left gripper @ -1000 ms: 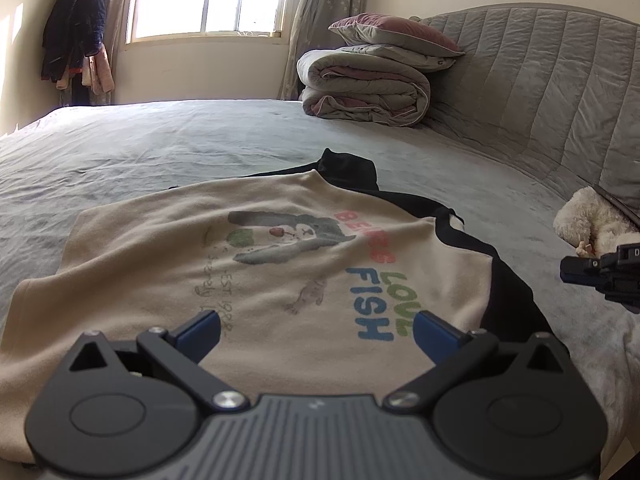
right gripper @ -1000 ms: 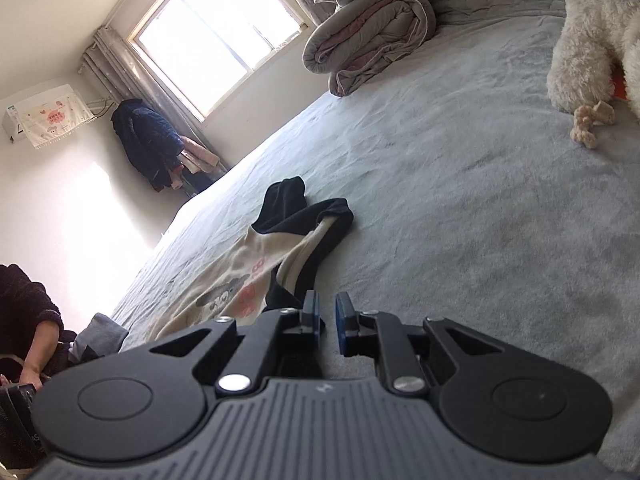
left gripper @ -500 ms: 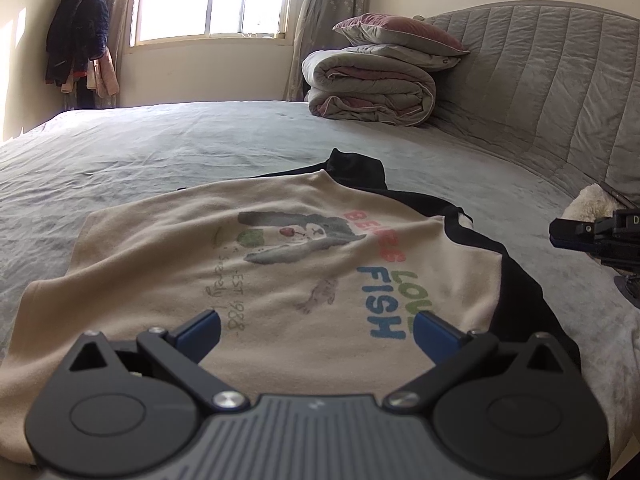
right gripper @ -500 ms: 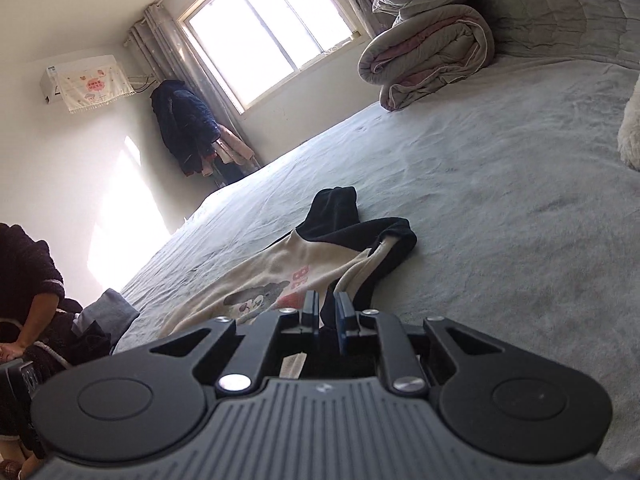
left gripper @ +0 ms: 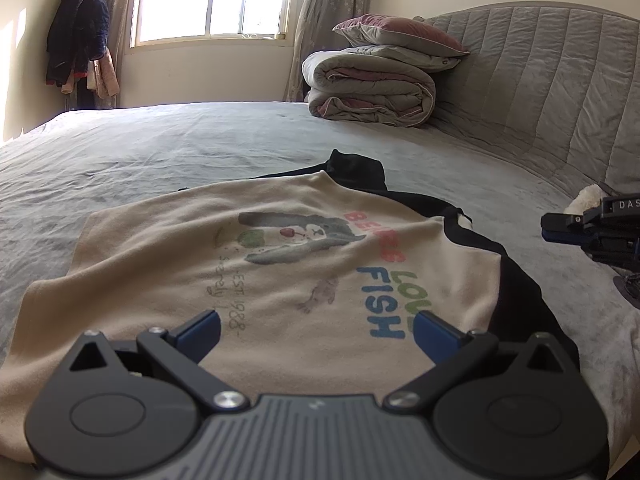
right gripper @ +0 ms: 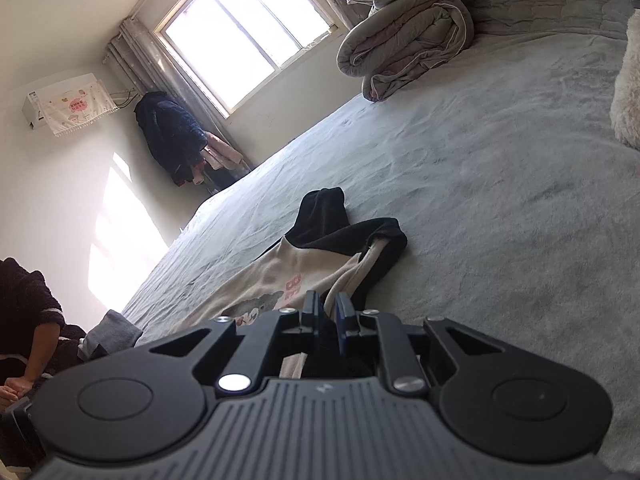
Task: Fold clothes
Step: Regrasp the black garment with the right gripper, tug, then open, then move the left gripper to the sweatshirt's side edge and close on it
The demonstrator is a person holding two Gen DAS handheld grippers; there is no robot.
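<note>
A cream shirt (left gripper: pixel 280 280) with black sleeves and a printed front lies spread flat on a grey bed (left gripper: pixel 160 140), its black collar at the far end and its hem near the left wrist camera. The left gripper (left gripper: pixel 316 326) hangs over the near hem with its jaws wide apart and nothing between them. The right gripper (right gripper: pixel 325 308) is off the shirt's right side; in the left wrist view it shows at the right edge, above the bed and clear of the black sleeve. Its jaws are nearly together, leaving a thin gap; in the right wrist view black and cream cloth shows behind that gap, but whether the pads pinch any of it cannot be told. At the far right of the bed a folded quilt (left gripper: pixel 372 88) lies with a pillow (left gripper: pixel 400 36) on top, against a padded headboard (left gripper: pixel 560 80). A white plush toy (left gripper: pixel 586 198) rests near the right gripper. Dark clothes (left gripper: pixel 78 32) hang by the window (left gripper: pixel 212 0), and a person in a dark sleeve (right gripper: pixel 28 308) sits at the left edge of the right wrist view.
</note>
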